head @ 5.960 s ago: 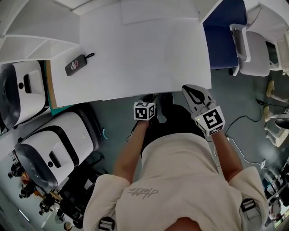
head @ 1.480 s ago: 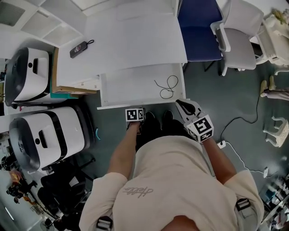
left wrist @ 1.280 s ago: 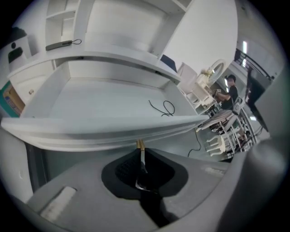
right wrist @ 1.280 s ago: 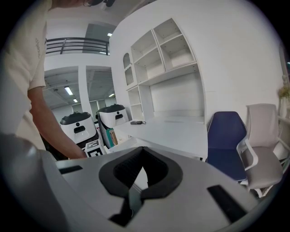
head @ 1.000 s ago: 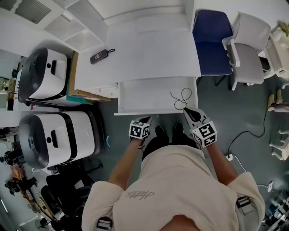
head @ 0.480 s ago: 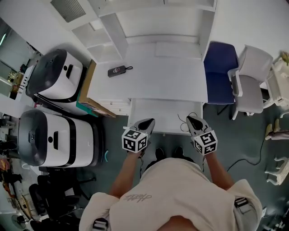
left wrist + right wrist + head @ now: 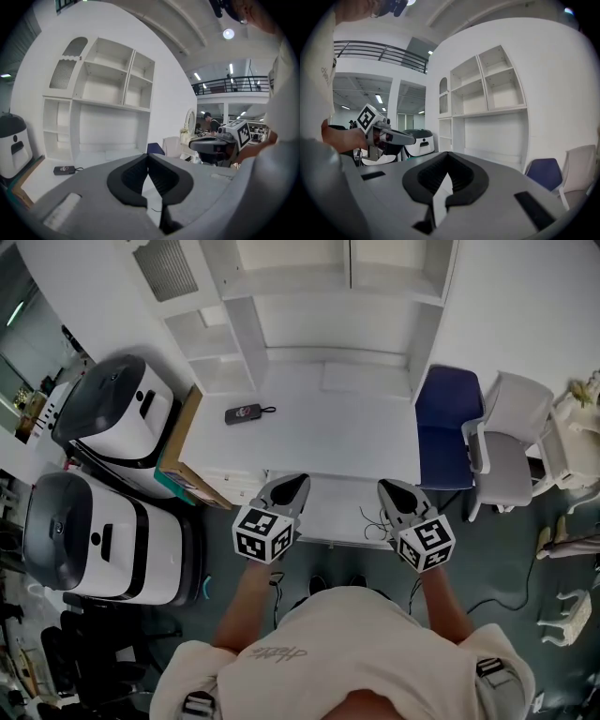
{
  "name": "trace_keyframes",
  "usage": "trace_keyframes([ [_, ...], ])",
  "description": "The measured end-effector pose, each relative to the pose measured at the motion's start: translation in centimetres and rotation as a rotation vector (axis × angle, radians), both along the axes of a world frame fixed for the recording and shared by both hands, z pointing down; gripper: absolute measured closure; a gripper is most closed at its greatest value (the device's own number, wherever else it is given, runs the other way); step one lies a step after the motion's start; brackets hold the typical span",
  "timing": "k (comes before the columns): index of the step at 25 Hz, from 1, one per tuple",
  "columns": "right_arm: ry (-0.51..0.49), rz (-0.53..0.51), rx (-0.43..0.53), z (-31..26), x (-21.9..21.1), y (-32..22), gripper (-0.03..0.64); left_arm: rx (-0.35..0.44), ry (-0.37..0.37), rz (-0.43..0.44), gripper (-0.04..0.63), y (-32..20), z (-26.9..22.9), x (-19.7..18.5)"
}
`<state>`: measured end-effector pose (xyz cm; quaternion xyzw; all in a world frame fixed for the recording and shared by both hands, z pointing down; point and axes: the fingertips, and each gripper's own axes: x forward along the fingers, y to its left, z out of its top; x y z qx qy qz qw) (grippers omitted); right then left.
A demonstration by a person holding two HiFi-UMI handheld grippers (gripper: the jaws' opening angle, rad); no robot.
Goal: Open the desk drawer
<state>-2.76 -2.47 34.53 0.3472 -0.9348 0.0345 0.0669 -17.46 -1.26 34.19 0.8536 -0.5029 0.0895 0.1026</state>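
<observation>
- The drawer [image 7: 330, 507] stands pulled out from the front edge of the desk [image 7: 328, 427], and its white inside shows from above.
- A thin dark cable [image 7: 372, 519] lies looped at the drawer's right end, partly hidden behind the right tongs [image 7: 391, 491].
- The left tongs [image 7: 293, 486] are closed tip to tip with nothing between the pads. In the head view they lie over the drawer's left end.
- The right tongs are likewise closed and empty, and in the head view they lie over the drawer's right end.
- Both tongs are held up side by side and well apart, pointing toward the white shelving [image 7: 328, 296] along the desk's back edge. Each one shows in the other's gripper view.
- A small black device [image 7: 244, 413] with a short strap lies on the desk near its left edge.
- A blue chair [image 7: 445, 418] stands against the desk's right edge, with a grey-white chair [image 7: 511, 451] just beyond it.
- Two large white-and-black machines [image 7: 103, 413] stand on the floor off the desk's left edge, one nearer the person than the other.
</observation>
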Motion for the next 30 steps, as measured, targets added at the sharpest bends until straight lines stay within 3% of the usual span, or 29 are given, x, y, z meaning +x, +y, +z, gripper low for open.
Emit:
trace_keyframes([
  [15,-0.038,0.074,0.133,-7.7,1.7,-0.9,0.62,0.211,-0.001,-0.072,0.578,-2.7,-8.2,-1.9],
  [20,-0.013,0.081,0.151,-7.9,2.1,-1.0,0.62,0.205,-0.028,-0.092,0.578,-2.8,-7.3,-1.6],
  [30,-0.021,0.079,0.122,-6.7,2.8,-0.6,0.62,0.162,-0.044,-0.053,0.578,-2.3,-5.4,0.4],
])
